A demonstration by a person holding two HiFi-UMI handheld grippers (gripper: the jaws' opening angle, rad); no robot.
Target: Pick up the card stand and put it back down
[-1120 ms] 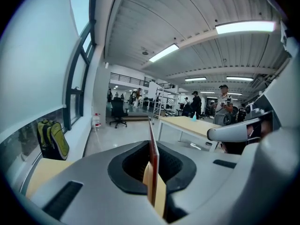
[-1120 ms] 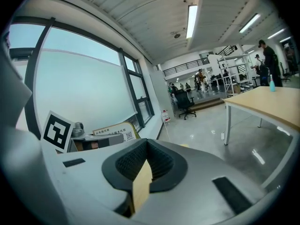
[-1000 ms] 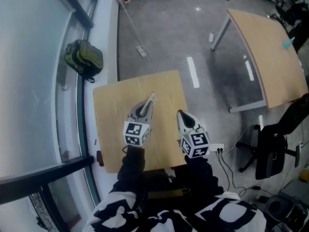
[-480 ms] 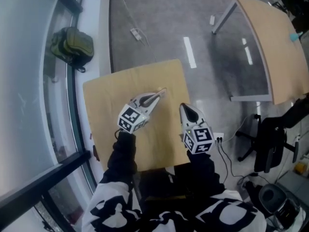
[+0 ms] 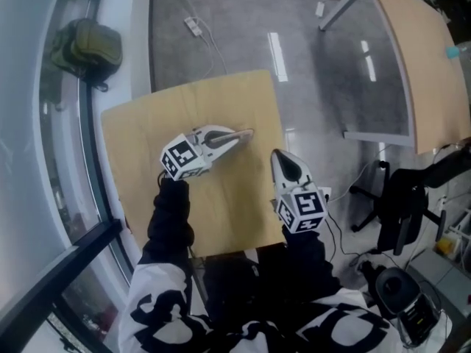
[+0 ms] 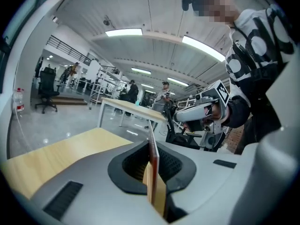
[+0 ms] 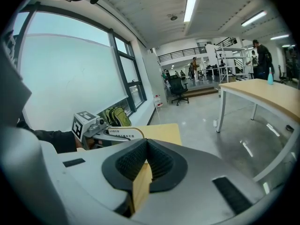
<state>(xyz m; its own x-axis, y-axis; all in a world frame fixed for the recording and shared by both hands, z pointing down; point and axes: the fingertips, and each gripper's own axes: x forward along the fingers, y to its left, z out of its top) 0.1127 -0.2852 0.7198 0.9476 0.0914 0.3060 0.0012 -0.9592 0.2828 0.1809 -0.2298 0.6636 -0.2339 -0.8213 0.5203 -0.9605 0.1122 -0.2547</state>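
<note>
Left gripper (image 5: 224,137) has swung from pointing far to pointing right, carrying the card stand (image 5: 246,132) with it. Its jaws are clamped on the stand's thin plate, apparently clear of the table (image 5: 129,145), over its far right part. Right gripper (image 5: 280,162) hovers just beside, jaws pressed together on nothing.

Hazards: the narrow pinch may let the stand pivot or slip, and setting it down tilted would probably topple it (level it first). The right gripper sits close to the descent path. Backpack (image 5: 87,46), second table (image 5: 419,57) and office chair (image 5: 401,204) lie well apart.
</note>
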